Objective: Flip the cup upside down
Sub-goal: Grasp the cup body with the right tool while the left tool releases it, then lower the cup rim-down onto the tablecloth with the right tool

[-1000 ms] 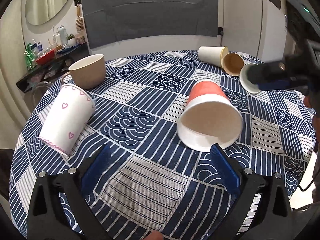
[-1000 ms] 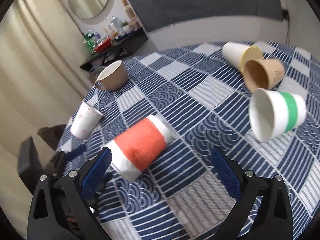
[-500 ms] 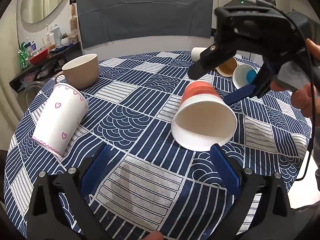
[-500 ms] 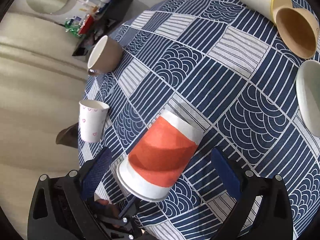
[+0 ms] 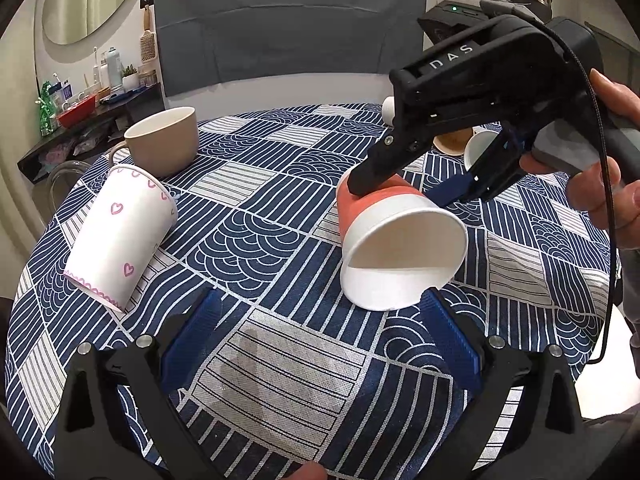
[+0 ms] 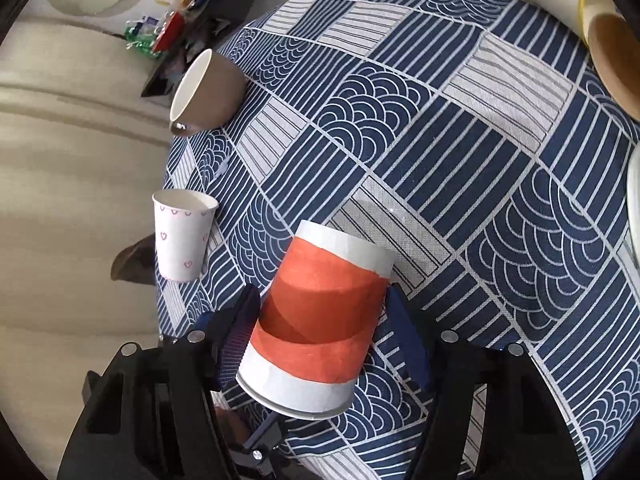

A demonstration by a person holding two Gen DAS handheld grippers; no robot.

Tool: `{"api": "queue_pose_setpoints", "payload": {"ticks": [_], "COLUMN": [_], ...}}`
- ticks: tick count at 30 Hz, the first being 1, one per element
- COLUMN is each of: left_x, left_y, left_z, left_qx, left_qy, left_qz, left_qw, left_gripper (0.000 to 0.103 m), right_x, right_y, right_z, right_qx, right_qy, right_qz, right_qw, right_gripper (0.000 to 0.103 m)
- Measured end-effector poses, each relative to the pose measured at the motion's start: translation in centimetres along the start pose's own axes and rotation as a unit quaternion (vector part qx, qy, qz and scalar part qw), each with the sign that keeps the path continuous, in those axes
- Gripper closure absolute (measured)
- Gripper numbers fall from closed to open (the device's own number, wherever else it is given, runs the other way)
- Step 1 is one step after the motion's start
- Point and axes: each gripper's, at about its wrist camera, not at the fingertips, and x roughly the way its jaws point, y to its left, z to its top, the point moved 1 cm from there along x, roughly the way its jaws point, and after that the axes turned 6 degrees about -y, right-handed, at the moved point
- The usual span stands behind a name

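Matte black right gripper (image 5: 404, 196) showing white "DAS" lettering, a glowing green light, ridged blue pads, silver screws, black cable trailing past bare fingers (image 5: 592, 192)

White letters "DAS" — on the black body of the right tongs (image 5: 400, 196).

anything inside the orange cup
The orange cup lies on its side, mouth toward the left camera: only bare white wall shows inside. Its deepest part near the base is shadowed, hidden.
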Motion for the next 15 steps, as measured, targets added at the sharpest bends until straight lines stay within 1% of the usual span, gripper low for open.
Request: {"api": "queue_pose_setpoints", "payload": {"ticks": [3,5,9,10,11,12,13,14,15], "left_x": [0.1,0.1,0.2,0.2,0.2,0.2,0.2,0.2,0.2], "left_y": [0.0,0.0,0.1,0.1,0.0,0.0,0.0,-0.1,-0.1], "left_z": [0.0,0.0,0.0,0.0,0.0,0.0,0.0,0.0,-0.1], "left_qx": [0.001,-0.001,-0.002,-0.001,0.0,0.001,0.003,0.004,0.005], "left_qy": [0.002,0.003,0.005,0.005,0.005,0.005,0.005,0.005,0.004], "left_qz": [0.001,0.003,0.002,0.001,0.0,0.001,0.001,0.001,-0.002], "left_qw": [1.0,1.0,1.0,1.0,1.0,1.0,1.0,1.0,1.0], "left_gripper": [0.006,0.006,0.006,0.006,0.006,0.006,0.006,0.006,0.006], "right_x": [0.0,-0.3,-2.3,-2.9,-3.3,-4.1,-4.6,-5.1,-5.3], "right_y": [0.3,0.5,0.6,0.7,0.7,0.8,1.0,1.2,1.4], "right_z": [-0.1,-0.1,0.3,0.5,0.6,0.7,0.7,0.7,0.7], "right_qx": [-0.008,-0.017,-0.049,-0.061,-0.071,-0.089,-0.105,-0.122,-0.134], "right_qy": [0.002,-0.009,-0.07,-0.093,-0.112,-0.144,-0.173,-0.203,-0.221], "right_qz": [0.008,0.004,-0.034,-0.052,-0.069,-0.1,-0.133,-0.168,-0.19], "right_qw": [1.0,1.0,0.996,0.992,0.989,0.981,0.97,0.957,0.947], "right_gripper": [0.043,0.043,0.043,0.043,0.043,0.043,0.043,0.043,0.043]}}
